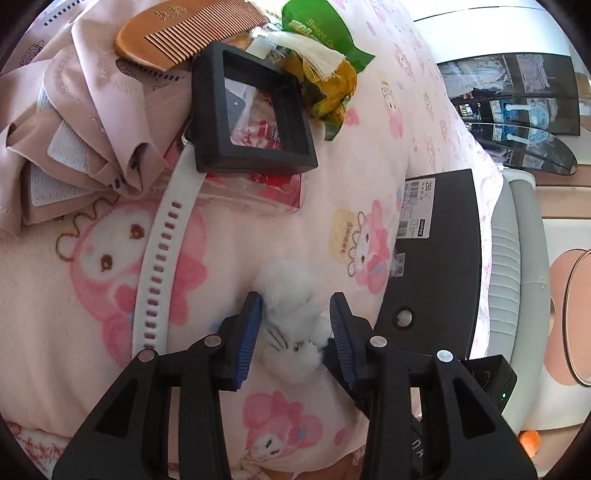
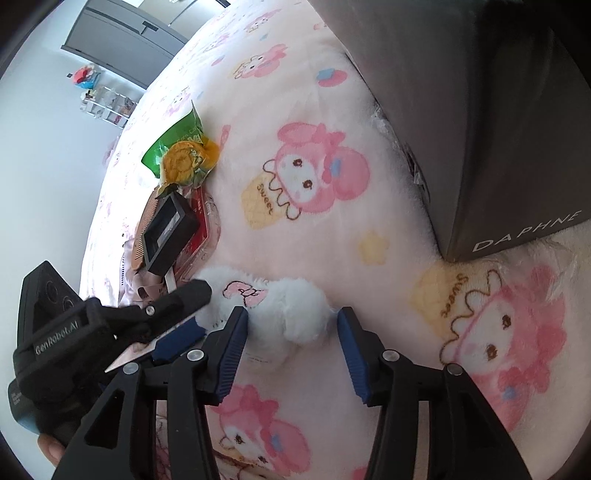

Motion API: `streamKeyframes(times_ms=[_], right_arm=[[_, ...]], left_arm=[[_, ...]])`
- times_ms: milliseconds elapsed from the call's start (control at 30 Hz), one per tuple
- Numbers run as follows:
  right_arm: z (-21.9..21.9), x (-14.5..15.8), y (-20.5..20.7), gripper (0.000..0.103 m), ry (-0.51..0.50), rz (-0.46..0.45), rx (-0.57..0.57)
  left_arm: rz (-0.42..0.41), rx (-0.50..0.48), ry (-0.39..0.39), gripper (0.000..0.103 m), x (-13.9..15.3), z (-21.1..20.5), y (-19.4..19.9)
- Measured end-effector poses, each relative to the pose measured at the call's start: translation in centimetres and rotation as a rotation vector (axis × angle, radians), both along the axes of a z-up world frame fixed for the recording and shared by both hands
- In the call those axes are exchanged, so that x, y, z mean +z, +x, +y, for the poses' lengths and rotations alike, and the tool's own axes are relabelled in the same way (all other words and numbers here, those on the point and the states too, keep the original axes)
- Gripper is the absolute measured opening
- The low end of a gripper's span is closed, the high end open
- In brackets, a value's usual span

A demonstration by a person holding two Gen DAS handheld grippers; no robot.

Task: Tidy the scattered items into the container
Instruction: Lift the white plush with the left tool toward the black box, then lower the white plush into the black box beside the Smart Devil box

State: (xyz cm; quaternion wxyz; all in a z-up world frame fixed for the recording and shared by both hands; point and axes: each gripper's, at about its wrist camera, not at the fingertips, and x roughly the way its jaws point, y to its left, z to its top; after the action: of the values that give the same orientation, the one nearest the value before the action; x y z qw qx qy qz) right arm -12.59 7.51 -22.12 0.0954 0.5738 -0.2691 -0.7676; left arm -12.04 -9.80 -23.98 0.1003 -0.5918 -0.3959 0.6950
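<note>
A white fluffy plush toy (image 1: 291, 314) lies on the pink cartoon blanket. My left gripper (image 1: 295, 317) is open with its blue pads on either side of the plush, close to it. My right gripper (image 2: 291, 325) is open too, straddling the same plush (image 2: 273, 306) from another side. The left gripper also shows in the right wrist view (image 2: 177, 321). The dark grey box (image 1: 439, 258) is the container; it sits right of the plush and shows large in the right wrist view (image 2: 480, 122).
A pile lies beyond the plush: a black square frame case (image 1: 251, 114), a wooden comb (image 1: 184, 33), a green and yellow snack packet (image 1: 328, 74), a white watch strap (image 1: 162, 258), a clear red packet (image 1: 258, 192) and folded pink cloth (image 1: 74, 122).
</note>
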Motion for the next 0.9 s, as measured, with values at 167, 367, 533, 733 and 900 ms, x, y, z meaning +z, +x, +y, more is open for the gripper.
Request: streamKeyframes(times_ms=[167, 367, 533, 733, 900], right_arm=[[-0.3, -0.1, -0.1, 0.045, -0.015, 0.010, -0.003], [-1.4, 0.8, 0.5, 0.043, 0.002, 0.011, 0.060], [-0.6, 4.2, 1.4, 0.041, -0.007, 0.055, 0.082], [0.5, 9.2, 1.7, 0.041, 0.025, 0.151, 0.126], [2.0, 13.0, 1.9, 0.041, 0.063, 0.247, 0.156]], left_arm=[[-0.022, -0.079, -0.076, 0.030, -0.3, 1.7, -0.4], [0.024, -0.083, -0.075, 0.029, 1.0, 1.3, 0.9], [0.121, -0.077, -0.014, 0.029, 4.0, 1.0, 3.3], [0.203, -0.089, 0.022, 0.029, 8.6, 2.4, 4.6], [0.271, -0.120, 0.004, 0.029, 12.3, 4.5, 4.4]])
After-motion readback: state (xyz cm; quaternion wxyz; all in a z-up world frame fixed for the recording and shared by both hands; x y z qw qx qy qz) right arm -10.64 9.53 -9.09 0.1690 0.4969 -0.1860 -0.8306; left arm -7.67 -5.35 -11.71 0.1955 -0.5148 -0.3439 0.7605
